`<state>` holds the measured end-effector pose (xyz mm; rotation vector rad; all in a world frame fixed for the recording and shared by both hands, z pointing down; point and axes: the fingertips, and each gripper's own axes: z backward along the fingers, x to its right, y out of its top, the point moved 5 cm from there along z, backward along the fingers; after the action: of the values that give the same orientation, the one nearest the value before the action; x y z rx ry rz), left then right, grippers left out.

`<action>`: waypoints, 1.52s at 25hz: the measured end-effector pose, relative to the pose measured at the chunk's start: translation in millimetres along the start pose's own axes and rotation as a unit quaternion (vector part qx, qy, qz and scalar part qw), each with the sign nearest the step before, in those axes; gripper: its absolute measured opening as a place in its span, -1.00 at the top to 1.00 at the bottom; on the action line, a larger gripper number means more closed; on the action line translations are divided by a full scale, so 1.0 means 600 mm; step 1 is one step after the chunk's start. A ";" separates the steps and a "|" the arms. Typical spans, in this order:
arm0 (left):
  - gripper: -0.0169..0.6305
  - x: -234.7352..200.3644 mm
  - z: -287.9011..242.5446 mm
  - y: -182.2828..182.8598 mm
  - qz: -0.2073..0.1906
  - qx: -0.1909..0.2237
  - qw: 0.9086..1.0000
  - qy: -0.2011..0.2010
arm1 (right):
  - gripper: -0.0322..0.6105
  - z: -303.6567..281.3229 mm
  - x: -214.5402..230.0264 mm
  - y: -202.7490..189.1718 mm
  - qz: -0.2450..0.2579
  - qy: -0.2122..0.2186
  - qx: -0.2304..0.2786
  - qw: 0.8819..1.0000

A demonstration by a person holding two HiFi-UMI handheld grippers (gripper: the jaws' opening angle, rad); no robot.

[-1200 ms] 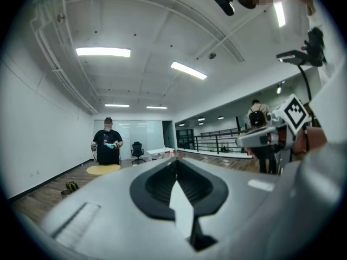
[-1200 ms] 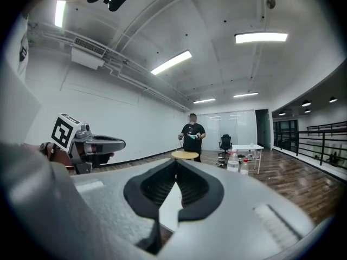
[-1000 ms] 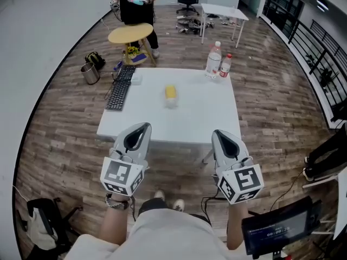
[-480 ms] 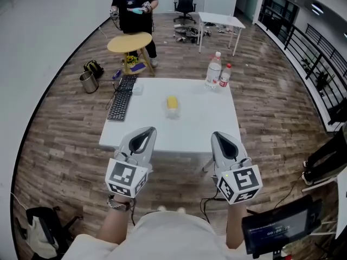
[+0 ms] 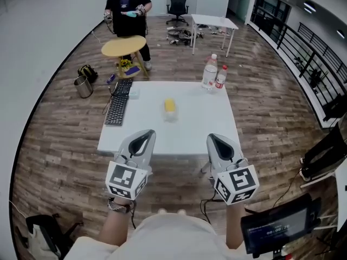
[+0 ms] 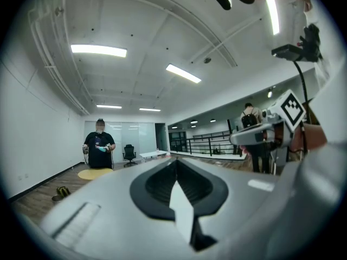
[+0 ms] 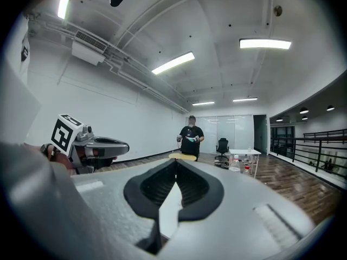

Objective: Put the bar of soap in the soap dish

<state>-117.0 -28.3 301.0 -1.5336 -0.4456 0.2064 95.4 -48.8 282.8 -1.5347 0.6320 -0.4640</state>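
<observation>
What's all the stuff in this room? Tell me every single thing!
Table: one, white, middle of the room.
Soap bar: one, yellow, middle of that table; something pale right at it, too faint to name.
Keyboard: one, black, table's left side.
Big bottle: one, clear, table's far right corner.
Small bottle: one, clear with red, beside the big one.
Round table: one, yellow top, beyond the white table.
Standing person: one, black clothes, behind the round table.
Pail: one, metal, floor at left.
Office chair: one, black, far back.
Far table: one, white, far back.
Left tongs: grey, shut, empty.
Right tongs: grey, shut, empty.
</observation>
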 end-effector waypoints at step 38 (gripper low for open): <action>0.92 0.024 0.044 -0.050 0.025 -0.038 0.998 -0.047 | 0.89 0.049 -0.065 -0.042 -0.030 -0.023 -0.049 0.998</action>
<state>-119.1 0.7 332.2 -1.6155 -0.4947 0.3044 87.3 -1.4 309.3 -1.6573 0.5819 -0.4478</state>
